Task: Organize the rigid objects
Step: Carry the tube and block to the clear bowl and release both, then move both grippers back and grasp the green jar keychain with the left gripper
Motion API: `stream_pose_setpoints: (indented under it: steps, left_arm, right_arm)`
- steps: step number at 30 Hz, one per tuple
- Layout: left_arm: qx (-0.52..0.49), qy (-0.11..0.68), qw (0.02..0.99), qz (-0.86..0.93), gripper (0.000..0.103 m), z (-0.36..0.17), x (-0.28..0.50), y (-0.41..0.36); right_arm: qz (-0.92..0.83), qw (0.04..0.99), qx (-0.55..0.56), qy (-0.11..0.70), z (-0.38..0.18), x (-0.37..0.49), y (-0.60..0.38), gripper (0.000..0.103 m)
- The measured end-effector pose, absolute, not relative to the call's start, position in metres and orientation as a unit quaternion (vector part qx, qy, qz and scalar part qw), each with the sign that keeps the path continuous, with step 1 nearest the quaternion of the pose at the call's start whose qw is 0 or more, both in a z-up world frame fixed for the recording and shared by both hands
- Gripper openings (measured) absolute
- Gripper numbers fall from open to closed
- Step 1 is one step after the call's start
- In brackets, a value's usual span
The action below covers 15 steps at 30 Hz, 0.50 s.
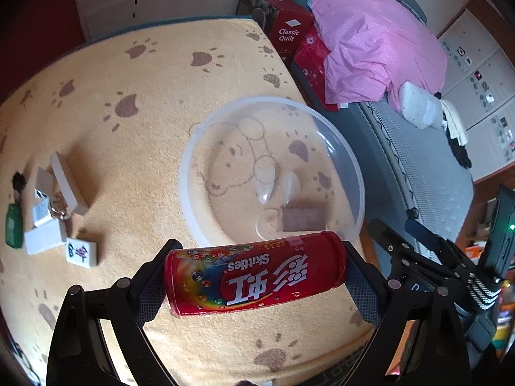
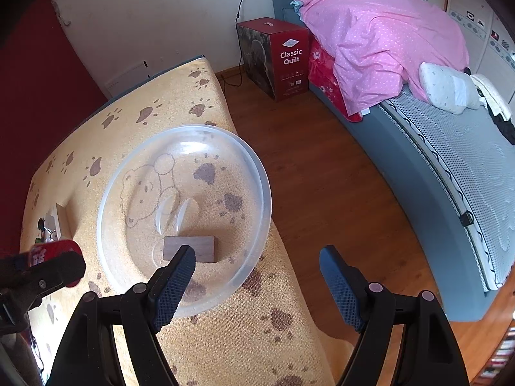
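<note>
My left gripper (image 1: 254,276) is shut on a red Skittles tube (image 1: 257,273), held crosswise by its two ends just in front of the clear plastic bowl (image 1: 357,167). A brown wooden block (image 1: 302,218) lies in the bowl. Left of the bowl lie a mahjong tile (image 1: 80,252), white blocks (image 1: 45,238), a white slab (image 1: 67,183), a key ring (image 1: 59,212) and a green item (image 1: 13,228). My right gripper (image 2: 257,267) stands open with nothing in it, near the bowl (image 2: 106,193) and its block (image 2: 193,247). The tube (image 2: 48,252) and left gripper show at that view's left edge.
Everything rests on a table under a yellow paw-print cloth (image 1: 145,80). Right of it is wooden floor (image 2: 322,177), a red "Classic Quilt" box (image 2: 283,58) and a bed with a pink duvet (image 2: 379,38). The table's right edge runs close to the bowl.
</note>
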<state>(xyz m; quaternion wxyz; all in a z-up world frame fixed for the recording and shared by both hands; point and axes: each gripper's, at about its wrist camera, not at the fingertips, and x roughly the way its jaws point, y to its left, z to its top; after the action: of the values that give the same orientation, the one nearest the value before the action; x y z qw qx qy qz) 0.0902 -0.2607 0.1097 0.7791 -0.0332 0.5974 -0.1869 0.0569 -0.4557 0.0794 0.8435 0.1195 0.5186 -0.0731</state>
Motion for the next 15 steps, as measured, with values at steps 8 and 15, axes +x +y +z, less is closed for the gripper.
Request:
stream_pose_setpoints:
  steps: [8, 15]
  left_arm:
    - [-0.025, 0.56, 0.811, -0.168, 0.1, 0.119, 0.083, -0.252]
    - [0.0, 0.547, 0.824, -0.149, 0.1, 0.122, 0.078, -0.244]
  right_arm:
    - [-0.065, 0.844, 0.118, 0.52, 0.078, 0.054, -0.451, 0.083]
    - [-0.064, 0.849, 0.113, 0.513, 0.084, 0.053, -0.447, 0.083]
